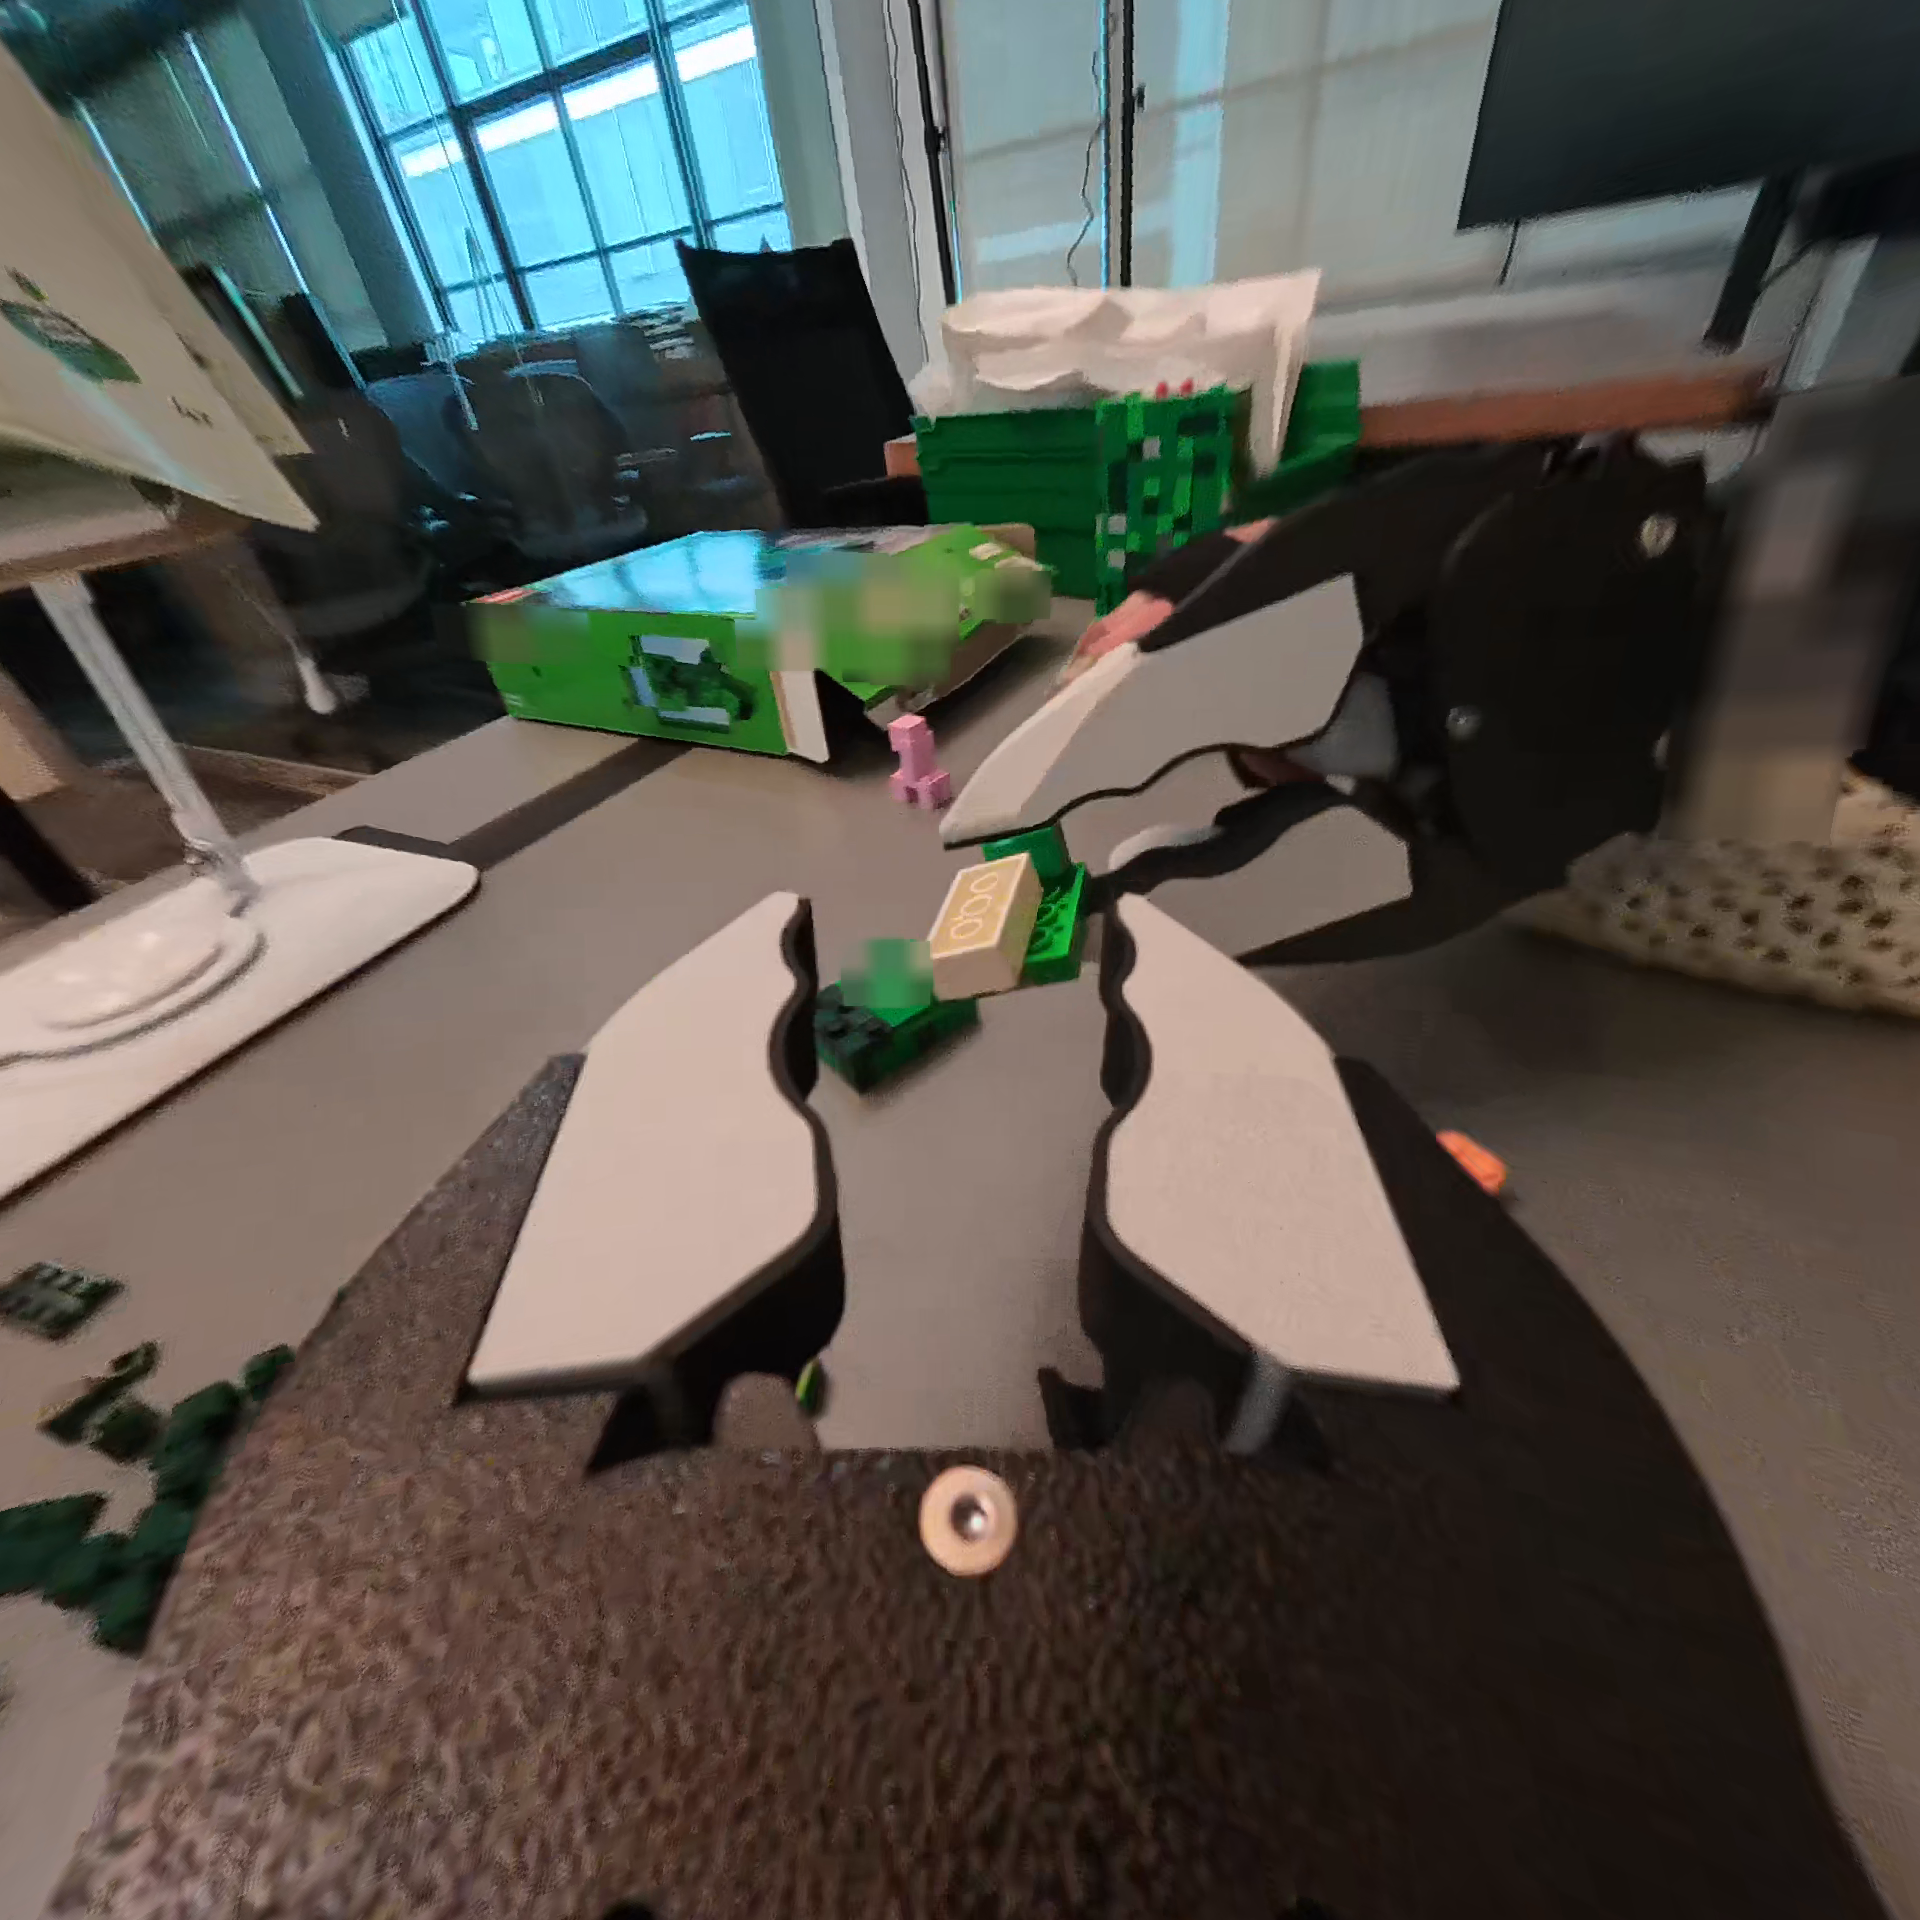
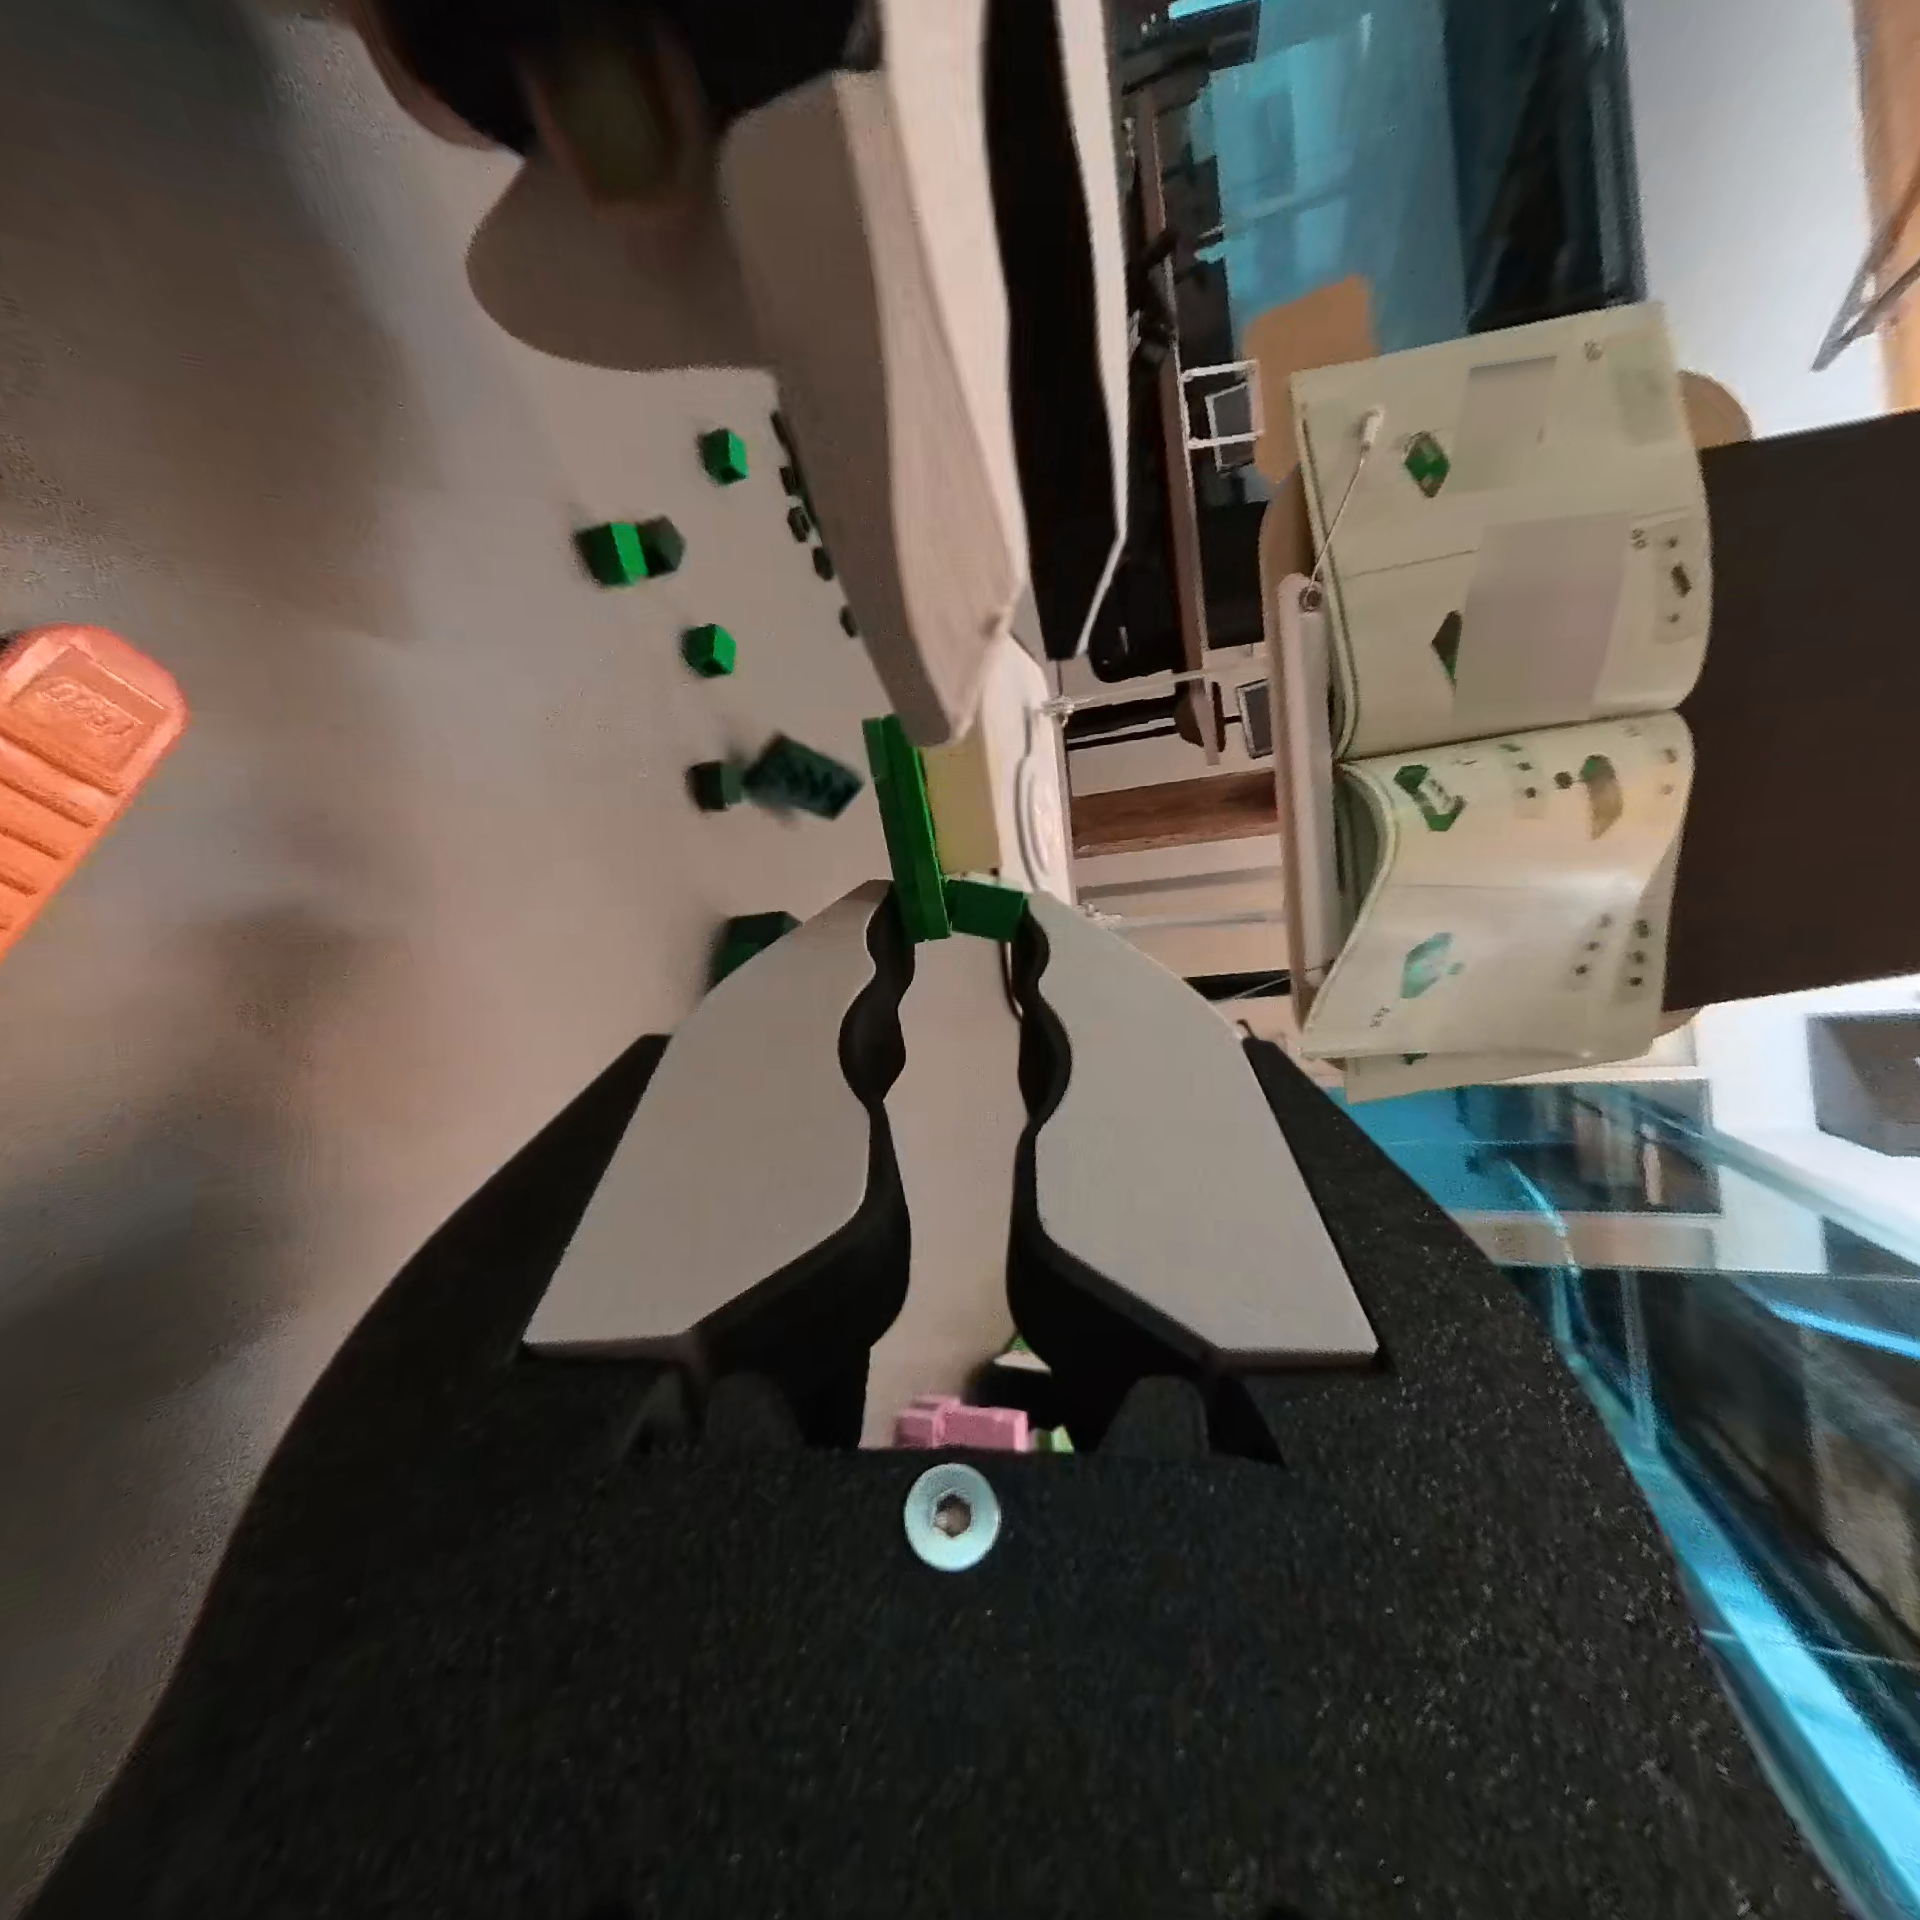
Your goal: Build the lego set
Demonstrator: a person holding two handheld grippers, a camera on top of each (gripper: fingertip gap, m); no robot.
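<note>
My right gripper (image 2: 954,902) is shut on a small bright green Lego piece (image 2: 982,906). A green plate (image 2: 902,821) with a tan brick (image 2: 961,810) on it is joined to that piece. In the left wrist view, the right gripper (image 1: 1023,831) comes in from the right and holds this assembly above the grey table (image 1: 623,1039). The tan brick (image 1: 982,920) and green plate (image 1: 1058,920) hang between the tips of my left gripper (image 1: 961,920). The left gripper is open, with a gap on the tan brick's left. A dark green brick (image 1: 883,1029) lies on the table below.
A green Lego box (image 1: 665,644), a pink figure (image 1: 920,764) and a built green structure (image 1: 1164,478) stand farther back. Loose green bricks (image 2: 623,551) are scattered on the table. There is an orange brick separator (image 2: 73,727). An open instruction booklet (image 2: 1486,675) rests on a white stand (image 1: 208,935).
</note>
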